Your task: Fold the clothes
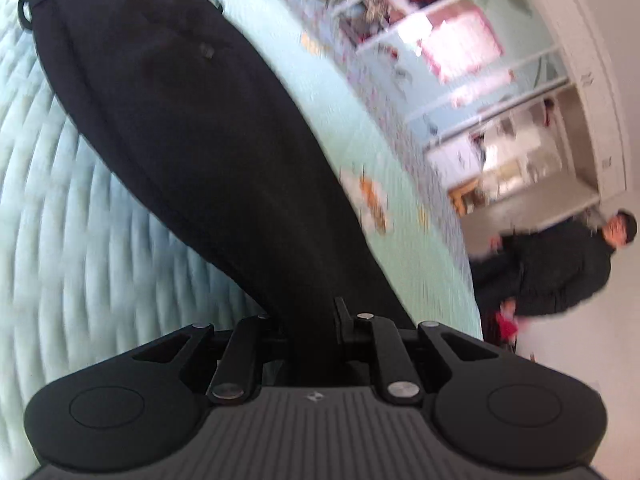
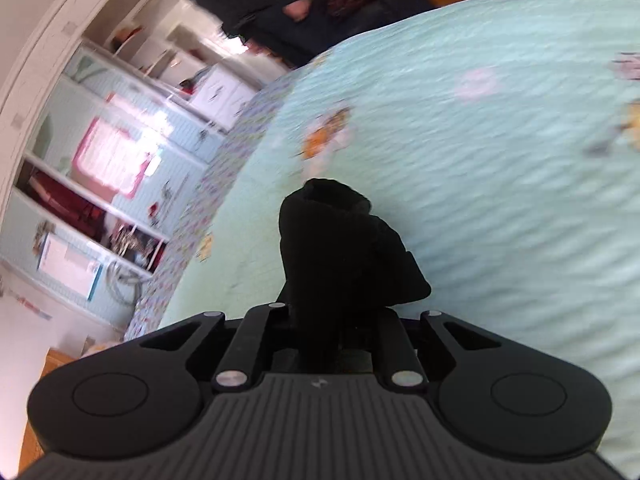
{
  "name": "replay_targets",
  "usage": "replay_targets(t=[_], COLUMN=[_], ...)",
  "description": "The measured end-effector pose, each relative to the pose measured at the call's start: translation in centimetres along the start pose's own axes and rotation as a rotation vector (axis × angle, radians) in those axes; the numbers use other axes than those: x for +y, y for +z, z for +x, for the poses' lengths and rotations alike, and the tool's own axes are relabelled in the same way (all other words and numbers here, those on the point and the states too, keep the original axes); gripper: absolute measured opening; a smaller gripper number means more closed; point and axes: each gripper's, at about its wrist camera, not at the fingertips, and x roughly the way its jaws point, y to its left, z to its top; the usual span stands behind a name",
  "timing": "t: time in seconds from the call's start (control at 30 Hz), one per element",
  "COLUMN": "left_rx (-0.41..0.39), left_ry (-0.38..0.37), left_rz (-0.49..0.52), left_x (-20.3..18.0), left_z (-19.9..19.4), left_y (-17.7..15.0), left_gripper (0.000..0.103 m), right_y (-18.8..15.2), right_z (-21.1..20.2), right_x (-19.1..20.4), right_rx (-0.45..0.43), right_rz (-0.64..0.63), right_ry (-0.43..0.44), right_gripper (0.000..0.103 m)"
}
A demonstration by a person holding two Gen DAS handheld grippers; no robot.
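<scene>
The left gripper (image 1: 308, 316) is clamped narrow on one end of the black garment (image 1: 180, 120), which stretches away from it across the pale green quilted bedspread (image 1: 60, 220). The right gripper (image 2: 336, 312) is likewise pinched on a bunched black fold (image 2: 340, 240), held above the same bedspread (image 2: 500, 200). Shelves (image 2: 120, 168) stand behind.

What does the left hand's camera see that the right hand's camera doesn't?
Only the left wrist view shows the black garment stretched out long across the bed, with a small loop at its far end, held by the left gripper. Only the right wrist view shows a bunched black lump of cloth held by the right gripper; I cannot tell whether it is the same garment. Both show the pale green bedspread, white shelves and a person in dark clothes.
</scene>
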Motion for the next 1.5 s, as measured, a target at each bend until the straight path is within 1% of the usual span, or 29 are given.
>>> replay_targets(t=[0.1, 0.13, 0.23, 0.27, 0.3, 0.33, 0.43, 0.5, 0.57, 0.63, 0.67, 0.73, 0.8, 0.83, 0.87, 0.9, 0.93, 0.97, 1.0, 1.03, 1.07, 1.13, 1.2, 1.23, 1.33, 1.4, 1.43, 1.47, 1.5], left_rx=[0.064, 0.082, 0.093, 0.094, 0.094, 0.09, 0.071, 0.058, 0.045, 0.038, 0.033, 0.013, -0.035, -0.056, -0.067, -0.063, -0.039, -0.011, 0.031, 0.079, 0.124, 0.188, 0.228, 0.246, 0.307, 0.334, 0.355, 0.381, 0.399], left_ry=[0.052, 0.07, 0.108, 0.116, 0.122, 0.123, 0.164, 0.18, 0.196, 0.221, 0.233, 0.258, 0.294, 0.299, 0.281, 0.254, 0.222, 0.186, 0.138, 0.093, 0.051, -0.028, -0.099, -0.126, -0.167, -0.191, -0.227, -0.266, -0.289], left_rz=[0.061, 0.076, 0.058, 0.052, 0.048, 0.054, 0.073, 0.047, 0.027, 0.039, 0.048, 0.083, 0.123, 0.138, 0.173, 0.235, 0.315, 0.399, 0.5, 0.608, 0.71, 0.87, 1.016, 1.079, 1.266, 1.409, 1.461, 1.494, 1.513], left_x=[0.6, 0.9, 2.2, 2.5, 2.6, 2.5, 1.8, 1.6, 1.4, 0.9, 0.6, -0.2, -1.3, -1.8, -2.6, -3.8, -5.3, -7.0, -9.1, -11.2, -13.2, -16.7, -19.6, -20.6, -22.0, -22.2, -21.8, -21.8, -21.8], left_z=[0.1, 0.2, 1.2, 1.5, 1.7, 1.5, 0.5, -0.5, -1.5, -2.6, -3.2, -4.3, -5.4, -5.9, -6.3, -6.1, -5.3, -4.4, -2.8, -0.9, 1.1, 5.4, 9.8, 12.0, 17.9, 19.9, 20.1, 20.7, 21.0], left_y=[-1.6, -2.0, -1.8, -1.7, -1.6, -1.6, -1.5, -1.4, -1.3, -1.2, -1.1, -0.7, -0.4, -0.1, -0.1, 0.0, 0.2, 0.4, 0.4, 0.1, -0.3, -1.0, -2.0, -2.4, -3.5, -4.6, -5.4, -5.5, -5.7], left_gripper=[0.017, 0.018, 0.022, 0.023, 0.024, 0.025, 0.029, 0.03, 0.033, 0.035, 0.035, 0.035, 0.035, 0.035, 0.035, 0.035, 0.035, 0.04, 0.045, 0.057, 0.06, 0.06, 0.06, 0.06, 0.058, 0.057, 0.057, 0.057, 0.057], right_y=[-0.1, -0.5, -1.7, -1.9, -2.0, -2.1, -2.0, -1.3, -0.3, 0.7, 1.3, 2.5, 4.0, 4.8, 5.5, 6.0, 6.6, 6.9, 7.1, 7.3, 7.5, 7.9, 7.6, 7.5, 6.6, 5.8, 5.5, 5.2, 4.9], right_z=[-2.2, -2.1, -1.2, -1.4, -1.6, -1.8, -2.8, -4.0, -5.1, -6.5, -7.0, -7.8, -8.1, -8.1, -7.7, -7.1, -6.5, -5.7, -4.8, -3.9, -2.9, -1.1, -0.3, 0.0, -0.4, -1.1, -1.4, -1.8, -2.1], right_x=[-4.8, -6.4, -11.1, -11.6, -11.6, -11.5, -11.8, -11.9, -11.7, -10.8, -10.5, -9.9, -9.7, -9.6, -9.4, -9.0, -8.5, -8.0, -7.4, -6.9, -6.6, -5.6, -5.2, -5.1, -5.5, -5.9, -6.0, -6.0, -6.0], right_rx=[0.028, 0.047, 0.086, 0.078, 0.077, 0.075, 0.075, 0.065, 0.065, 0.029, 0.02, -0.017, -0.058, -0.074, -0.07, -0.056, -0.042, -0.028, -0.011, 0.01, 0.032, 0.067, 0.058, 0.053, 0.028, 0.015, 0.008, 0.001, -0.006], right_rz=[0.076, 0.094, 0.195, 0.218, 0.219, 0.215, 0.221, 0.205, 0.151, 0.056, 0.011, -0.056, -0.113, -0.137, -0.165, -0.2, -0.234, -0.268, -0.29, -0.296, -0.294, -0.293, -0.282, -0.274, -0.207, -0.205, -0.222, -0.239, -0.255], right_ry=[-0.017, -0.039, 0.057, 0.093, 0.107, 0.11, 0.11, 0.088, 0.04, -0.02, -0.05, -0.079, -0.111, -0.125, -0.109, -0.077, -0.048, -0.028, -0.009, 0.01, 0.027, 0.037, 0.012, 0.003, 0.02, 0.012, -0.002, -0.016, -0.03], right_gripper=[0.016, 0.016, 0.015, 0.016, 0.017, 0.019, 0.022, 0.028, 0.035, 0.041, 0.045, 0.046, 0.046, 0.046, 0.046, 0.046, 0.046, 0.047, 0.047, 0.047, 0.047, 0.049, 0.049, 0.049, 0.049, 0.049, 0.049, 0.049, 0.049])
